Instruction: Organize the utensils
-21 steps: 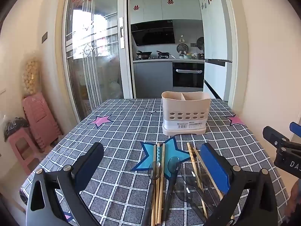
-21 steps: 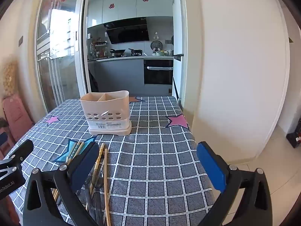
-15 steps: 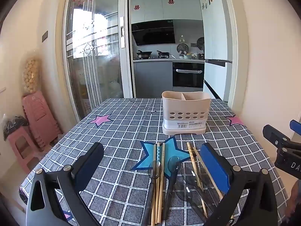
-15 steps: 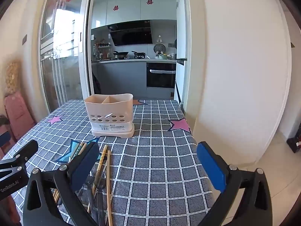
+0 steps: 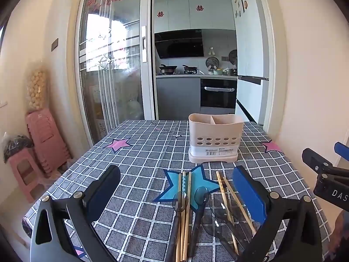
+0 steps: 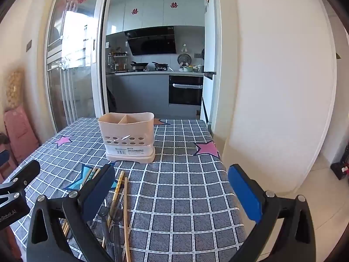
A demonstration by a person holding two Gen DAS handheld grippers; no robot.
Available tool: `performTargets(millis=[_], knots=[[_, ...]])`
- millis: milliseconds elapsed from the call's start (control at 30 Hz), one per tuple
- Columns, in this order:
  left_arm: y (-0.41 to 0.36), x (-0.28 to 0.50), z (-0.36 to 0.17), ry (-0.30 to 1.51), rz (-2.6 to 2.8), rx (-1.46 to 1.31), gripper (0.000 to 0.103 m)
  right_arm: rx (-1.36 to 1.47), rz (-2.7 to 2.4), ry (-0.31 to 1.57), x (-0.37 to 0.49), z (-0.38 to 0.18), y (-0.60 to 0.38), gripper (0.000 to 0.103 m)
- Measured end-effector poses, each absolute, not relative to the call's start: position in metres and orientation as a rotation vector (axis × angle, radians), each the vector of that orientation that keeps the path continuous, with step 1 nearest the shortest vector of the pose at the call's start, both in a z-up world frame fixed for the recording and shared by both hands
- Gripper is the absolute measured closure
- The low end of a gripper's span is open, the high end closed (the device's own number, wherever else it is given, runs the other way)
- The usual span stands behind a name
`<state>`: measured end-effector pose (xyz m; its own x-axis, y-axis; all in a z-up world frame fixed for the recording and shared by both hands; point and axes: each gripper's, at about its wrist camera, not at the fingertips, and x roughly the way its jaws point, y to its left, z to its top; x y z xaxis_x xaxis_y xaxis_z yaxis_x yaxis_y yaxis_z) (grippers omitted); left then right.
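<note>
My table [image 5: 139,152] wears a grey cloth with white squares and stars on it, pink ones and a blue one. A pale holder [image 5: 216,137] with two parts inside (both look bare from here) stands on it, far from me. Close to me lie wooden chopsticks [image 5: 184,198] and see-through spoons [image 5: 199,198] with dark handles, side by side, pointing toward the holder. Some rest on the blue star [image 5: 196,182]. More chopsticks [image 5: 231,196] lie just to its right.
</note>
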<state>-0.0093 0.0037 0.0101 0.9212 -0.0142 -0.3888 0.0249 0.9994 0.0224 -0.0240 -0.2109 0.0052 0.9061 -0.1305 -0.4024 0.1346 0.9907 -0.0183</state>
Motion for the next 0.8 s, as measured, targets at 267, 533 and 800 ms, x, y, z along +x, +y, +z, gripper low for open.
performTargets(millis=[267,533,800], knots=[[0.0053,-0.0125,0.0109,0.393,-0.013,0.028,0.000,0.012,-0.137,0.418,-0.0245,0.0039,-0.2120,0.000],[0.0045,-0.0130,0.0094,0.392,-0.019,0.031,0.000,0.007,-0.139,0.418,-0.0262,0.0040,-0.2112,0.000],[0.0046,-0.0131,0.0093,0.392,-0.019,0.030,0.000,0.008,-0.142,0.418,-0.0272,0.0043,-0.2093,0.000]])
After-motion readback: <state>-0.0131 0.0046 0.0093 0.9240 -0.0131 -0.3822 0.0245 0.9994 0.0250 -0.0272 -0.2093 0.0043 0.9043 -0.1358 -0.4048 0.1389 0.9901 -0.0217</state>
